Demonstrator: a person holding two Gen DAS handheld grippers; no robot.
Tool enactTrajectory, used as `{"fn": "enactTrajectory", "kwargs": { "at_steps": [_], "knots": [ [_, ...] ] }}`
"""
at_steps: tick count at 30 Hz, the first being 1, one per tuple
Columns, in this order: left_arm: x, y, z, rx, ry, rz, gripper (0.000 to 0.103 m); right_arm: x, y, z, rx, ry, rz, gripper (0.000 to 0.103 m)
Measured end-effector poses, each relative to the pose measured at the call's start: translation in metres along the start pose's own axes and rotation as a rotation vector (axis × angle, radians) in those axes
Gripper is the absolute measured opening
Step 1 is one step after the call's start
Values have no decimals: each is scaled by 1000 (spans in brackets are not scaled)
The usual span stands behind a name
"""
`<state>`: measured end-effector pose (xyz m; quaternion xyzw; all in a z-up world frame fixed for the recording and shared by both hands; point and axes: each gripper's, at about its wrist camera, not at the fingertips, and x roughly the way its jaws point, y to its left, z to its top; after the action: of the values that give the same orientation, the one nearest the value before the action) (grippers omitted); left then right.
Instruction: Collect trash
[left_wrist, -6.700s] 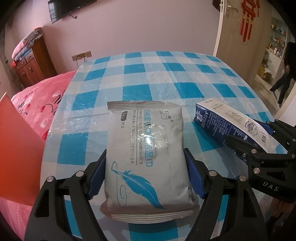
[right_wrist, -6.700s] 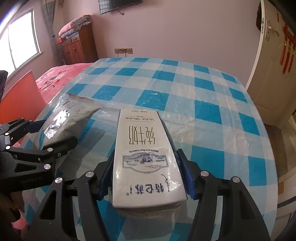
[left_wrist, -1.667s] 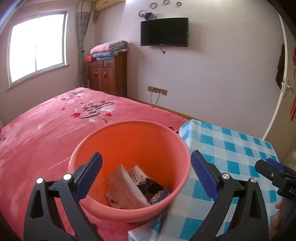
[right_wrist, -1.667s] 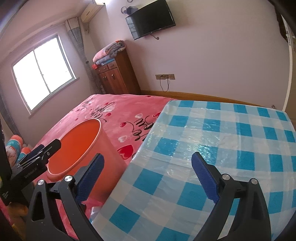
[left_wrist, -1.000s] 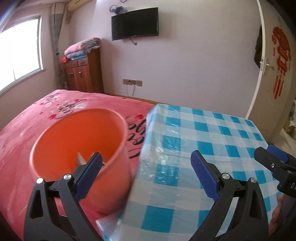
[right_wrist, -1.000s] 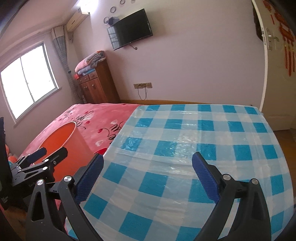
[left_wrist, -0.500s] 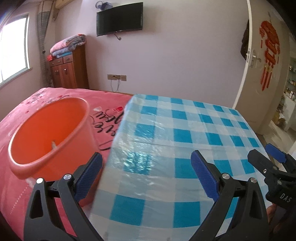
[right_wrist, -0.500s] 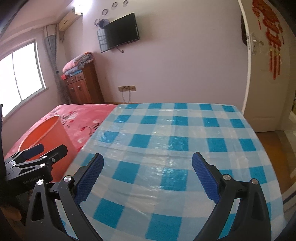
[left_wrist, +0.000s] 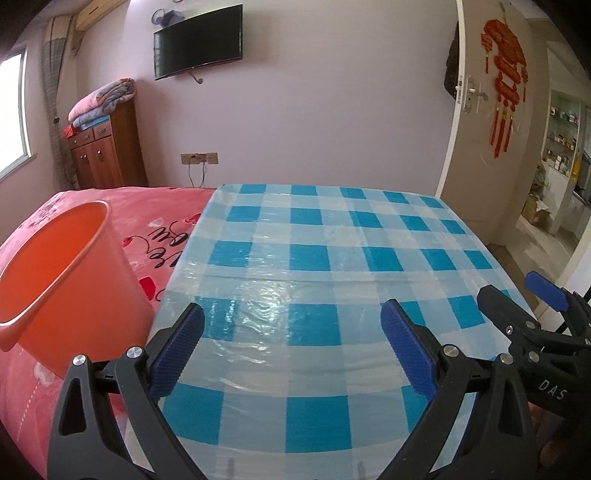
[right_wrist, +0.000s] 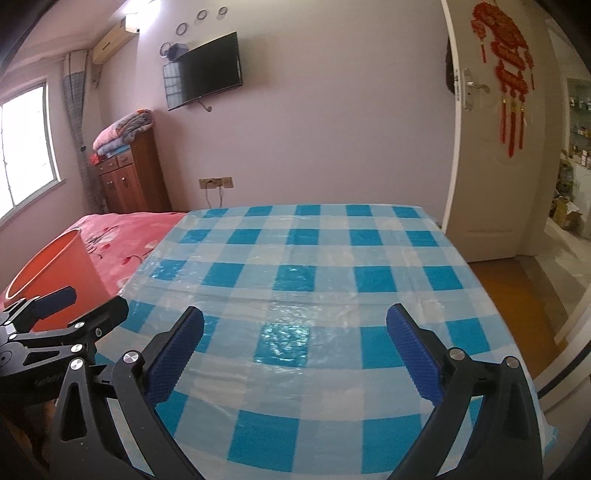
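1. We held the left gripper (left_wrist: 291, 345) low over the near left part of the table (left_wrist: 343, 236), its jaws spread wide with nothing between the blue pads (left_wrist: 177, 349).
2. We held the right gripper (right_wrist: 295, 349) just beside it on the right, likewise released and empty, over the near edge of the blue-and-white checked cloth (right_wrist: 295, 273).
3. In the left wrist view, the right gripper's tips (left_wrist: 517, 306) showed at the right edge; whether they touched the cloth we could not tell.
4. The orange bucket (left_wrist: 62, 280) stood on the pink bedspread (left_wrist: 159, 225) just left of the table, outside and to the left of the left gripper's jaws.
5. From the right wrist view the bucket (right_wrist: 55, 269) lay farther left, behind the left gripper's tips (right_wrist: 74, 306).
6. We could not see into the bucket from either view, so its contents were hidden.
7. At the far wall hung a television (left_wrist: 198, 48), with a wooden cabinet (left_wrist: 107, 151) to the left and a door (left_wrist: 491, 122) to the right.
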<state>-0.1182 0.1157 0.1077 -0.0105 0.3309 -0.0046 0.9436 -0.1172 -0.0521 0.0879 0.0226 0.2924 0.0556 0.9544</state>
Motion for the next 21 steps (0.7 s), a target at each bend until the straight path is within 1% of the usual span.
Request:
{"fn": "enactTrajectory", "kwargs": {
  "at_steps": [9,17,21],
  "knots": [
    [5,-19,-2,28,7,6,97,-1,-26,-9,31,-7,-56,98],
    [14,-41,-6,70,6,23,97,2,-51,-19,75,-10,-77,98],
    [20,-54,-9,93,3,25,97,9,-62,-24,82,6,-86,98]
  ]
}}
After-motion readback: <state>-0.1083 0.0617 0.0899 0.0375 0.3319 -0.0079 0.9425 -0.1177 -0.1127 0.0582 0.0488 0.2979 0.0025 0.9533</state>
